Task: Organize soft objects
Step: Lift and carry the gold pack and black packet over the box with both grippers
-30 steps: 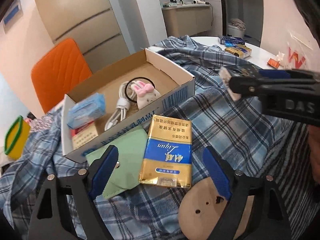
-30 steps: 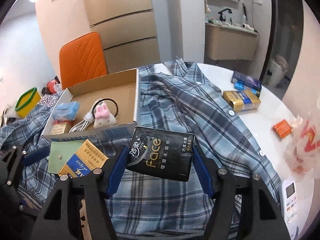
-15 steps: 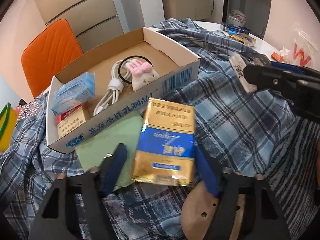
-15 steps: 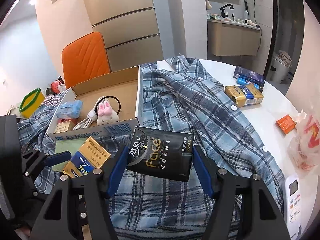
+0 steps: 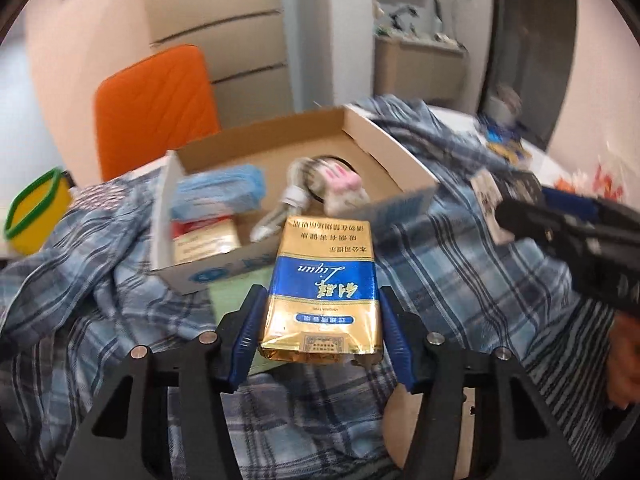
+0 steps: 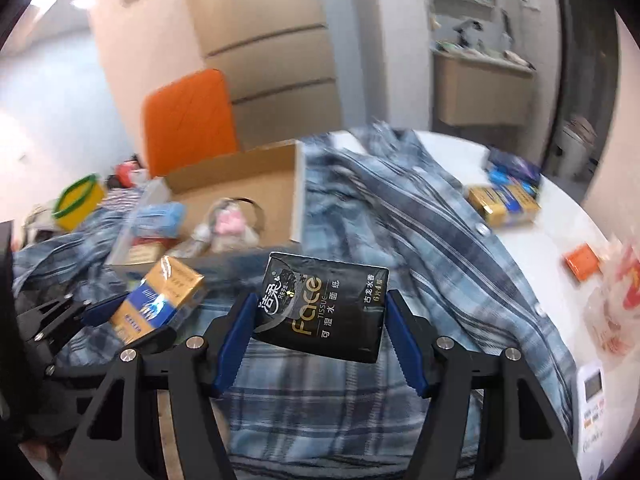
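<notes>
A white round worktop [image 6: 560, 236] carries a rumpled blue plaid shirt [image 6: 360, 216] spread over most of it, with an open shallow cardboard box [image 5: 384, 144] lying on the cloth. Behind stand an orange padded chair [image 5: 156, 104], pale cabinet drawers and a far counter with a tap. A yellow tub with a green rim [image 5: 32, 208] sits off to the left.

The left hand-held gripper [image 5: 320, 324] is clamped on a gold-and-blue soft foil pack [image 5: 322, 288], its blue pads pressing both long sides, the pack raised just before the box's near wall. The right hand-held gripper [image 6: 318, 320] grips a black soft tissue packet printed "Face" [image 6: 324, 304] by its short ends, above the shirt and right of the box.

Inside the box lie a light blue soft packet [image 5: 220, 190], a white cable and a pink-eared bunny figure [image 5: 342, 182], all smeared by motion blur. A pale green flat piece [image 5: 232, 292] is mostly covered by the gold pack. Boxes at the worktop's far edge [image 6: 504, 204], an orange packet and a crinkled bag at the right rim are too blurred to read.
</notes>
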